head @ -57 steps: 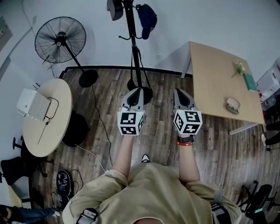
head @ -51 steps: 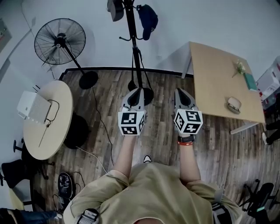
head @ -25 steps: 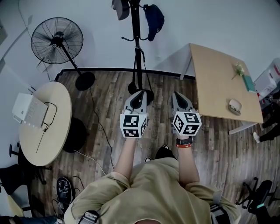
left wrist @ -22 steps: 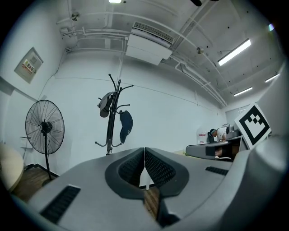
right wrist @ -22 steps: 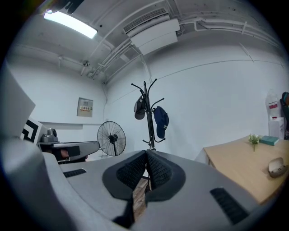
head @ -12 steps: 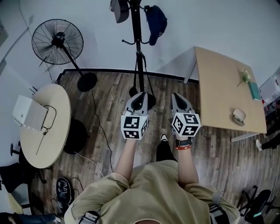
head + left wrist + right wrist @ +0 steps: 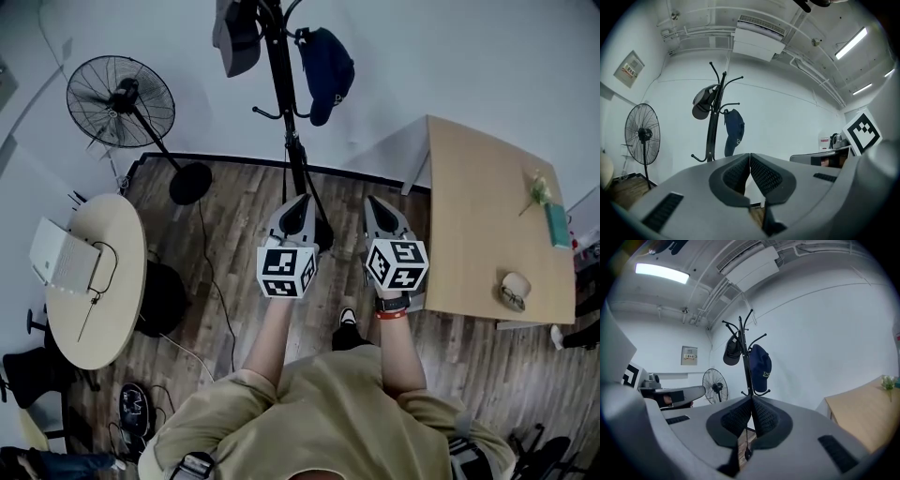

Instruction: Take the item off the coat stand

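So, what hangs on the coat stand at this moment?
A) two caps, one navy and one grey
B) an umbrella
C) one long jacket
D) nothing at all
A: a navy cap and a grey cap hang from hooks near the top of the coat stand, one on each side of its pole.

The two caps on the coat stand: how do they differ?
The grey cap is dull grey; the navy cap is dark blue. In the head view the grey cap hangs left of the black coat stand, the navy cap right of it. The navy cap shows pale lettering in the right gripper view; none shows on the grey cap. Both hang from the stand's hooks.
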Motion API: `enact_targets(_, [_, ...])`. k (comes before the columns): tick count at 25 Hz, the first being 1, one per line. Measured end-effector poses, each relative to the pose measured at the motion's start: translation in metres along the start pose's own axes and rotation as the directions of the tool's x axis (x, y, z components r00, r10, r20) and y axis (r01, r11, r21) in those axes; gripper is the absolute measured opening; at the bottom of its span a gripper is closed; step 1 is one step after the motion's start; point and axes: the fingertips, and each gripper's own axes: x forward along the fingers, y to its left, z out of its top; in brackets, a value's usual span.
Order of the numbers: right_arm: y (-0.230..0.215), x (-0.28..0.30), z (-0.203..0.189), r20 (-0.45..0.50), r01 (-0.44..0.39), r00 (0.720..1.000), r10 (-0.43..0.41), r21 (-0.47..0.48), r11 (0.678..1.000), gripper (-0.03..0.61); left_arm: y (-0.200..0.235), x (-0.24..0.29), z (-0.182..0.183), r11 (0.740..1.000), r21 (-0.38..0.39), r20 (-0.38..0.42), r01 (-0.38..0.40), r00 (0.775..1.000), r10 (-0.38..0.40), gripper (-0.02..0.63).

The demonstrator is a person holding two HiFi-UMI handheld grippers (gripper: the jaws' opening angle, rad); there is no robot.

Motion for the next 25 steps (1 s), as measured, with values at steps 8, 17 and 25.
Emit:
enact_targets(8, [-0.062, 0.074, 0.03, -0.017, -0.081, 0.997, 0.081, -0.011, 0.997, 0.017, 0.007, 0.095, 0.012, 0.996, 0.002, 0.006, -0.084, 0.996, 0.084, 0.023])
enact_targets(17, [-0.099, 0.14, 0.043, -0.031, -0.171, 0.985, 0.171, 0.002, 0.985, 0.017, 0.024, 0.159, 0.009, 0.988, 0.002, -0.018, -0.156, 0.988, 0.156, 0.023])
enact_targets(25, [-0.099, 0.188, 0.061, -0.007, -0.223, 0.975, 0.223, -0.011, 0.975, 0.017, 0.049, 0.186, 0.009, 0.988, 0.006, -0.04, -0.157, 0.987, 0.157, 0.023])
